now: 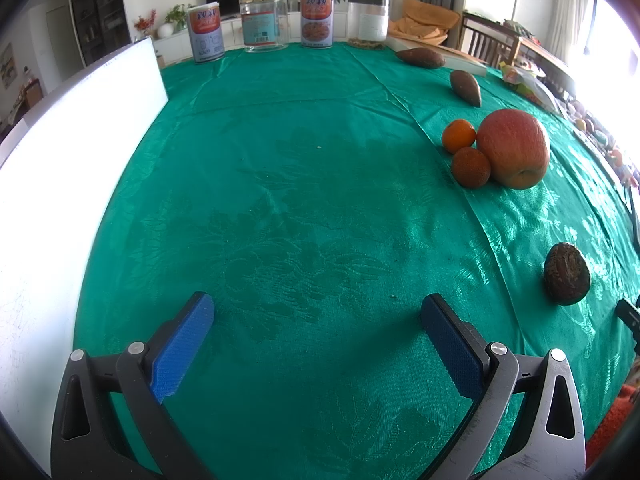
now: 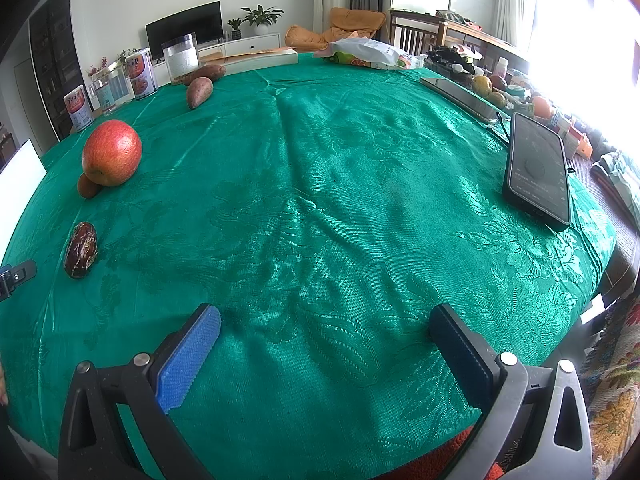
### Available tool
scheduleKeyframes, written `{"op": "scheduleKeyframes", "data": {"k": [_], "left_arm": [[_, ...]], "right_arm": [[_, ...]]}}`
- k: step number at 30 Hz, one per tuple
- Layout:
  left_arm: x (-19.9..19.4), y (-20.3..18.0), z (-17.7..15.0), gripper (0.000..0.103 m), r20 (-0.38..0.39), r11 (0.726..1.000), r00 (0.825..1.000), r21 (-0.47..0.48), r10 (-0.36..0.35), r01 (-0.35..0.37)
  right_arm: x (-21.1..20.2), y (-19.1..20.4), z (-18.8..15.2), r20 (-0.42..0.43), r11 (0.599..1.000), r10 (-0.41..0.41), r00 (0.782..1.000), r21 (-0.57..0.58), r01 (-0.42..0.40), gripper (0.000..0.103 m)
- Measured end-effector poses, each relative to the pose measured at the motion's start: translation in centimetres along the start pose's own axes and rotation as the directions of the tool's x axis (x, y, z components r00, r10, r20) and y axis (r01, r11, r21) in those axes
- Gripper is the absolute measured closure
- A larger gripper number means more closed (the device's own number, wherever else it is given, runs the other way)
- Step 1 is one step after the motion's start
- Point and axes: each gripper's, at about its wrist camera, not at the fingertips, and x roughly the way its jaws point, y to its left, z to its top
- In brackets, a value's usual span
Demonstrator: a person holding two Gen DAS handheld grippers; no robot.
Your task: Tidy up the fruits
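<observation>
- Left wrist view: the left gripper [image 1: 316, 312], two black arms faced with ribbed blue pads, is spread wide and released; nothing sits between the pads and only the green damask tablecloth [image 1: 280, 184] shows in the gap; whether the tips touch the cloth cannot be told.
- Far to the right of that gripper lies a dark brown, wrinkled, oval fruit [image 1: 566, 274], alone on the cloth; further back a large round red apple [image 1: 514, 147] stands with two small oranges touching it, the bright orange one [image 1: 458, 135] behind and the duller reddish one [image 1: 471, 167] in front.
- Beyond them lie two brown tapered sweet potatoes, the nearer [image 1: 465, 87] and the farther [image 1: 420, 57] apart from each other; at the table's far edge stand two printed tins [image 1: 205, 33] [image 1: 317, 19] and two clear jars [image 1: 263, 22] [image 1: 368, 21]; a white board [image 1: 60, 168] stands along the left.
- Right wrist view: the right gripper [image 2: 325, 322], of the same black and blue build, is likewise fully released, gripping nothing, with bare green cloth between its pads.
- The fruit all sits to its left: the dark wrinkled fruit [image 2: 81, 250] nearest; the red apple [image 2: 111, 152] behind it, one small orange [image 2: 87, 186] peeping out against its base; the two sweet potatoes [image 2: 199, 92] [image 2: 208, 73] near the far edge.
- To the right a black phone [image 2: 538, 170] lies face up on the cloth, well apart from the fruit.
</observation>
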Motion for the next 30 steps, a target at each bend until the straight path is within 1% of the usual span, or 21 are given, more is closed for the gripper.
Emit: {"op": "scheduleKeyframes", "data": {"k": [3,6,7,9,11,14,16,18,19,21,22,23,24,25,28,30], "left_arm": [[0.0,-0.1,0.2,0.001,-0.008,1.000,1.000,0.008,-0.013,0.013],[0.0,-1.4,1.0,0.002,-0.025,0.993,0.994,0.061,-0.103,0.104],[0.0,-2.1,1.6,0.002,-0.029,0.989,0.992,0.085,-0.119,0.121],[-0.1,-3.7,3.0,0.002,-0.013,0.981,0.991,0.141,-0.135,0.135],[0.3,-5.3,4.5,0.002,0.008,0.967,0.986,0.194,-0.168,0.163],[2.1,-7.3,6.4,0.003,-0.008,0.947,0.981,0.261,-0.192,0.187],[3.2,-8.2,7.3,0.003,-0.026,0.939,0.981,0.284,-0.193,0.192],[3.8,-8.7,7.8,0.005,-0.023,0.933,0.978,0.297,-0.208,0.205],[4.0,-8.8,7.9,0.009,-0.017,0.931,0.977,0.303,-0.211,0.206],[4.6,-9.1,8.0,0.032,-0.021,0.927,0.979,0.316,-0.205,0.201],[4.8,-9.2,7.9,0.037,-0.032,0.923,0.977,0.321,-0.213,0.212],[4.7,-9.1,7.9,0.049,-0.019,0.919,0.972,0.322,-0.234,0.228],[4.5,-9.2,7.8,0.066,-0.012,0.915,0.969,0.328,-0.245,0.235],[4.3,-9.2,7.7,0.073,-0.010,0.912,0.969,0.334,-0.248,0.237],[3.0,-8.5,7.1,0.073,0.025,0.920,0.967,0.314,-0.255,0.235],[1.8,-7.5,6.6,0.073,0.037,0.931,0.969,0.286,-0.246,0.226]], "right_arm": [[0.0,0.0,0.0,0.002,1.000,0.000,1.000,0.000,0.000,0.000],[0.0,0.0,0.1,0.004,1.000,0.000,1.000,-0.001,0.000,0.000],[0.0,0.0,0.1,0.005,1.000,0.001,1.000,-0.001,-0.001,0.000],[0.1,0.0,0.2,0.005,1.000,0.001,1.000,0.000,-0.001,0.000],[0.0,0.0,0.1,0.005,1.000,0.001,1.000,-0.001,-0.001,0.000],[0.0,0.0,0.0,0.006,1.000,0.001,1.000,-0.001,-0.001,0.000],[0.1,0.0,0.0,0.007,1.000,0.001,1.000,-0.001,-0.001,0.000],[0.0,0.0,-0.2,0.008,1.000,0.001,1.000,-0.001,-0.001,0.000],[0.0,0.0,-0.2,0.008,1.000,0.001,1.000,-0.001,-0.001,0.000],[0.1,0.0,-0.1,0.008,1.000,0.000,1.000,-0.001,0.000,0.000],[0.0,0.0,-0.2,0.009,1.000,0.000,1.000,-0.001,0.000,0.000],[0.1,0.0,-0.1,0.009,1.000,0.000,1.000,-0.001,0.000,0.000],[0.0,0.0,-0.2,0.009,1.000,0.001,1.000,-0.001,-0.001,0.000],[0.0,0.0,-0.2,0.009,1.000,0.001,1.000,-0.002,-0.001,0.000],[0.0,0.0,-0.2,0.009,1.000,0.001,1.000,-0.002,-0.001,0.000],[0.1,0.0,-0.2,0.008,1.000,0.003,1.000,-0.001,-0.003,0.000]]}}
